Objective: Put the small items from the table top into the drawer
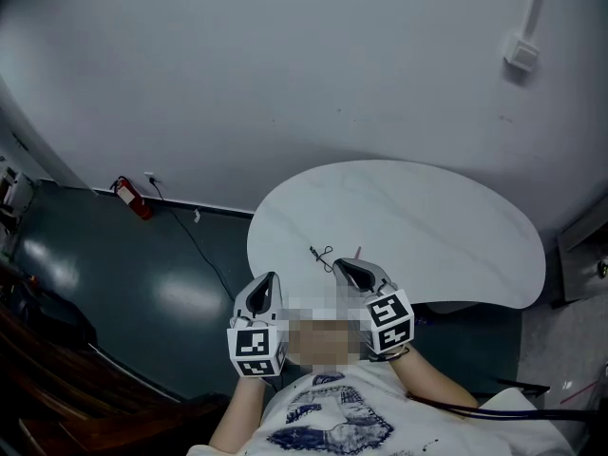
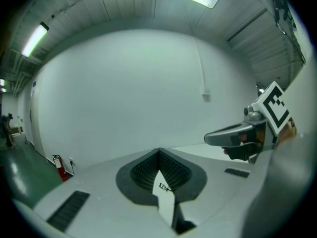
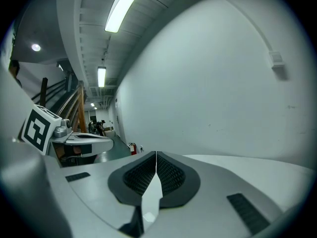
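Note:
On the white kidney-shaped table, near its front edge, lies a small black wiry item with a thin red item just right of it. My left gripper hangs shut and empty over the table's near-left edge. The right gripper is shut and empty too, its tip just short of the two items. In the left gripper view the black item shows below the closed left gripper, and the right gripper pokes in from the right. In the right gripper view the right gripper has nothing between its pads. No drawer is in view.
A red fire extinguisher stands by the wall on the dark floor at left, with a black cable trailing from an outlet. A grey unit sits at the right edge. A white wall box is mounted high up.

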The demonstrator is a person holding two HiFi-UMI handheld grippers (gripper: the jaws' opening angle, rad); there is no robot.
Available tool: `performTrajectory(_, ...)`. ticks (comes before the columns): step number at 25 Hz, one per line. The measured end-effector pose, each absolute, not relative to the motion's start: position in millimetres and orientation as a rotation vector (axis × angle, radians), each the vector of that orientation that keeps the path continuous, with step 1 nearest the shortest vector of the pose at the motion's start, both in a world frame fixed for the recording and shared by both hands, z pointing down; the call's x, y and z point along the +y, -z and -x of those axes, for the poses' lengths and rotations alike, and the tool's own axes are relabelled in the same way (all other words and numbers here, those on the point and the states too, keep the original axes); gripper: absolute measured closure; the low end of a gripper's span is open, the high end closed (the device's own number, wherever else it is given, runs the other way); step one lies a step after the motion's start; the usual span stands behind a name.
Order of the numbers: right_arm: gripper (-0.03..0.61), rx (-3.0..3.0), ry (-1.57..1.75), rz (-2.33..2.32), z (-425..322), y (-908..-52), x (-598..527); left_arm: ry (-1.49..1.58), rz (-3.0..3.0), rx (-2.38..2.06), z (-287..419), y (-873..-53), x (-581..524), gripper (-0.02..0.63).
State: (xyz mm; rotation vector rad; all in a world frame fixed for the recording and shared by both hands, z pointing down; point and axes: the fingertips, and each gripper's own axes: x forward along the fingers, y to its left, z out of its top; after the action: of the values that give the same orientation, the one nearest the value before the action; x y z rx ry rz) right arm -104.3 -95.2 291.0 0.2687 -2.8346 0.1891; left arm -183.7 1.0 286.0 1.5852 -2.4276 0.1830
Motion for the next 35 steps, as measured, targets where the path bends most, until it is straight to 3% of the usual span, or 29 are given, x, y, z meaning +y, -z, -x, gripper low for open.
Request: performTrajectory(35,0.551,-2.696,-0.25,-0.15,100,-361,-145,-0.218,-1.459,-2.351,170,-349,-47,0.594)
